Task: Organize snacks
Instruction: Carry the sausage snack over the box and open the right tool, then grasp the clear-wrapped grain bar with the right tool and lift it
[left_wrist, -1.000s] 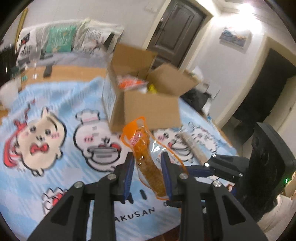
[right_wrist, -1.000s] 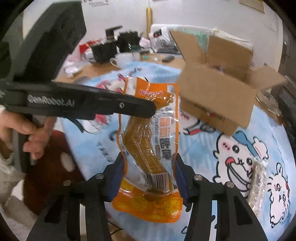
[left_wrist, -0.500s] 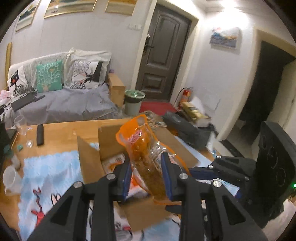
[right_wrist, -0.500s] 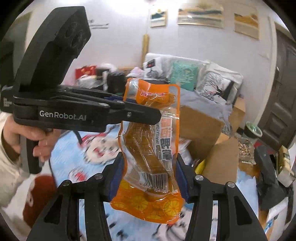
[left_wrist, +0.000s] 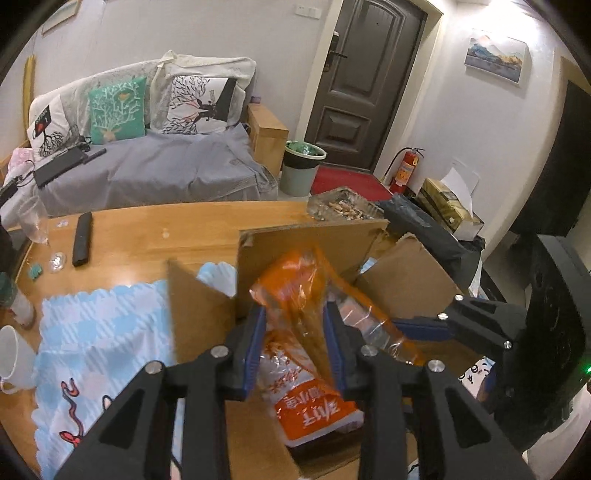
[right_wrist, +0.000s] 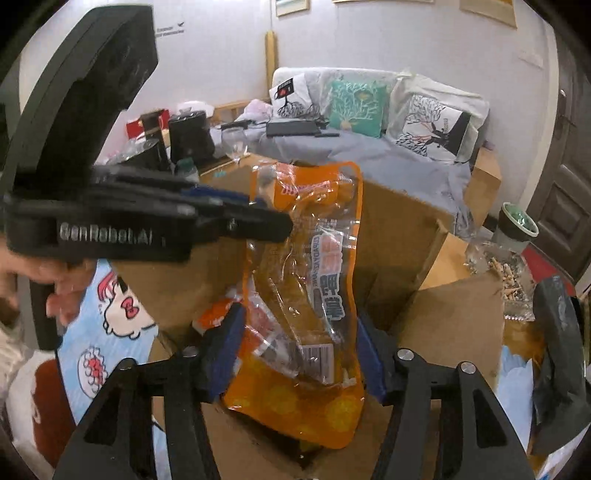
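The orange snack pouch (right_wrist: 306, 280) hangs over the open cardboard box (left_wrist: 314, 251), held at both ends — its upper part pinched in the left tongs (left_wrist: 295, 328), its lower, barcode end between the fingers of the right tongs (right_wrist: 295, 343), which sit close against its sides and look to be gripping it too, though how firmly I cannot tell. Below it, inside the box, another orange-and-white snack packet (left_wrist: 310, 398) already lies on the bottom. The box stands on a blue cartoon-printed cloth (left_wrist: 96, 332) spread over the wooden worktop (left_wrist: 166, 229), with a white mug (left_wrist: 14, 358) and a black remote (left_wrist: 82, 238) off to the side. To my eye the step in hand is dropping the pouch in, and it would go best if both tongs came down together until the pouch is well below the flaps, then one end is let go first so it lays flat beside the packet — not draped over a flap. The pouch is floppy and slick, so a release from too high may leave it standing on edge or caught on the rim.
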